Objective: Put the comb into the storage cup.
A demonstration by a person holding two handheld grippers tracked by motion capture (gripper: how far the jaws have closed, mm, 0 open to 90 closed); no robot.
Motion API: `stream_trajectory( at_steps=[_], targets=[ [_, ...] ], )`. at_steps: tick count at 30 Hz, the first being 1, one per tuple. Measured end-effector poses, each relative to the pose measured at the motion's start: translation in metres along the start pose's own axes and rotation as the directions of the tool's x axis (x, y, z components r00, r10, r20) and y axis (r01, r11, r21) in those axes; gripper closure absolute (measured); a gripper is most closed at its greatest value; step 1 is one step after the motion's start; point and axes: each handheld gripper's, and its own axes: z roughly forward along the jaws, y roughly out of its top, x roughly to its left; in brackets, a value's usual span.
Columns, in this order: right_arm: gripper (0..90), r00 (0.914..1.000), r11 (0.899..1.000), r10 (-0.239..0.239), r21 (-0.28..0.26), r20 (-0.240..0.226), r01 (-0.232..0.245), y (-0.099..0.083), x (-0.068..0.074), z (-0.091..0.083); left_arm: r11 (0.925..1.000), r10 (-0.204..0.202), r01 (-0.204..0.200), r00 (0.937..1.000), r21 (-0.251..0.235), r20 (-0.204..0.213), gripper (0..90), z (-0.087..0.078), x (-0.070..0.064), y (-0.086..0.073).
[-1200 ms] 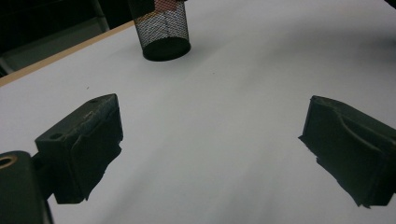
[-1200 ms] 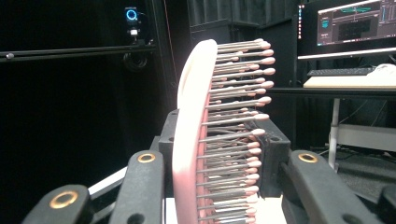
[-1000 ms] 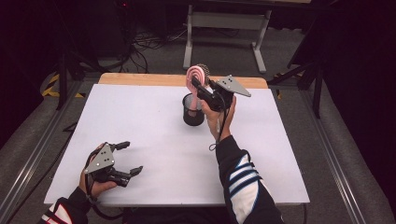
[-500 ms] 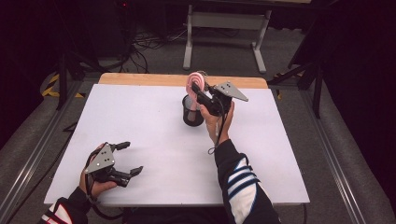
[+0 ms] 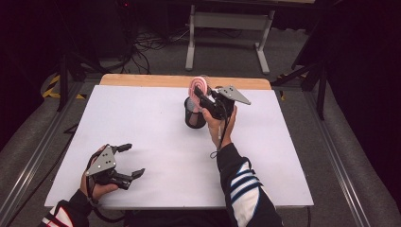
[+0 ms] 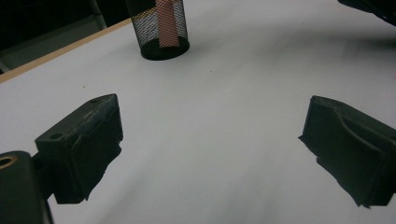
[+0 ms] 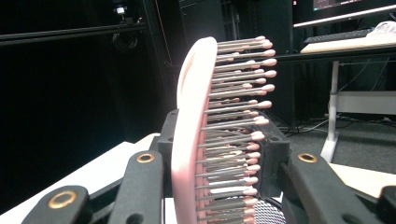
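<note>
High view | right tongs [image 5: 204, 97] clamp pink hairbrush [image 5: 197, 87] over mesh cup [image 5: 194, 115] on counter [image 5: 142, 123] | left tongs [image 5: 127, 161] open, empty | risk: light cup may tip if brush catches rim

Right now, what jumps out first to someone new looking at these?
The pink hairbrush first: the right gripper holds it head-up at the far middle of the table, its handle down inside the black mesh cup. Next, the left gripper near the table's near-left corner, its fingers wide apart over bare white surface.
</note>
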Motion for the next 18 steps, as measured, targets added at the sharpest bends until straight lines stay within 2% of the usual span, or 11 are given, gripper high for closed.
stream_trajectory(
  at_steps=[18],
  targets=[
    [62.6, 1.0, 1.0, -0.003, 0.01, 0.002, 0.003, -0.0028, -0.0031, -0.001, 1.0, 0.002, -0.002, 1.0, 0.003, 0.001, 6.1, 0.0004, -0.0004, 0.0002]
  ],
)
